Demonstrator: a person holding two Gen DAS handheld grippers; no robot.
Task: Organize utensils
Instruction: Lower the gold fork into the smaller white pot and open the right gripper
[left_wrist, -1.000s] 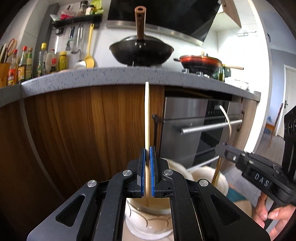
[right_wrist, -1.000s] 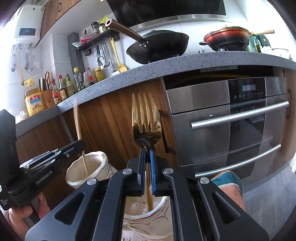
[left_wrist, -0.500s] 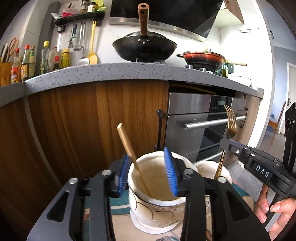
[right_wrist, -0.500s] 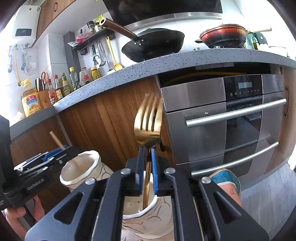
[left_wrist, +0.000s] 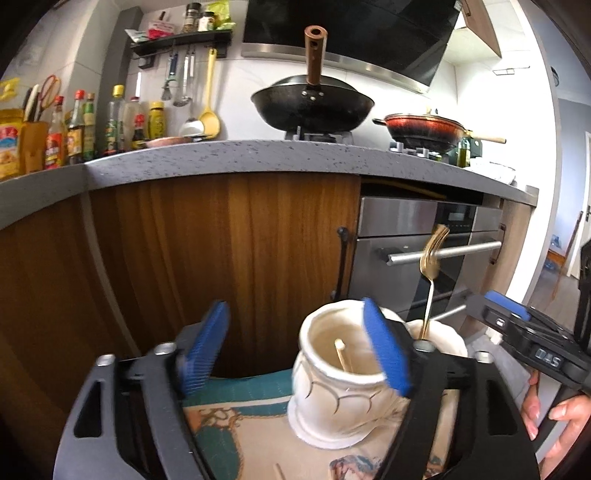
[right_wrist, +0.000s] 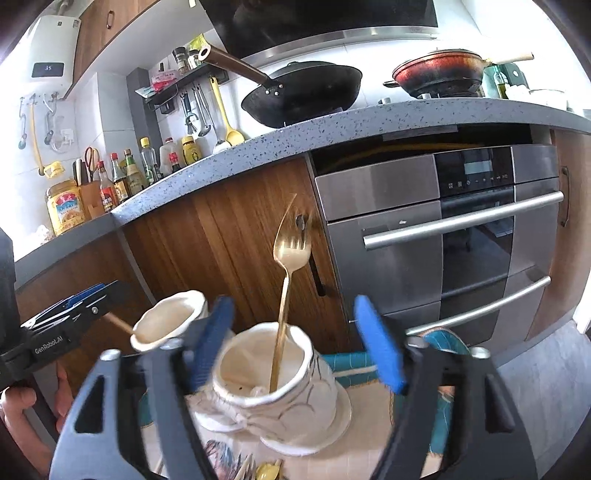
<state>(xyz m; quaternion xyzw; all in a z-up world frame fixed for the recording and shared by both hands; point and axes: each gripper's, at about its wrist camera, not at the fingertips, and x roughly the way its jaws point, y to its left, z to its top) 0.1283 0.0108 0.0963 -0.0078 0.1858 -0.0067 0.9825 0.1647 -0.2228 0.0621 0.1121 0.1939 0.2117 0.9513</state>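
Observation:
Two white ceramic holders stand on a patterned mat. In the left wrist view the near holder (left_wrist: 343, 373) has a wooden chopstick (left_wrist: 341, 356) in it. My left gripper (left_wrist: 295, 354) is open and empty, its right pad over the holder's rim. In the right wrist view a gold fork (right_wrist: 286, 280) stands tines up in the other holder (right_wrist: 273, 380). My right gripper (right_wrist: 299, 347) is open and empty, jaws wide on either side of that holder. The fork also shows in the left wrist view (left_wrist: 430, 273).
The mat (left_wrist: 240, 424) lies on a low surface before a wooden cabinet (left_wrist: 221, 258) and a steel oven (right_wrist: 443, 240). More gold utensils (right_wrist: 266, 470) lie on the mat at the bottom edge. A wok (left_wrist: 312, 107) sits on the counter above.
Both grippers opened and let go: the chopstick dropped into its holder, the fork into the other. My left gripper shifted left, the right jaws spread wide.

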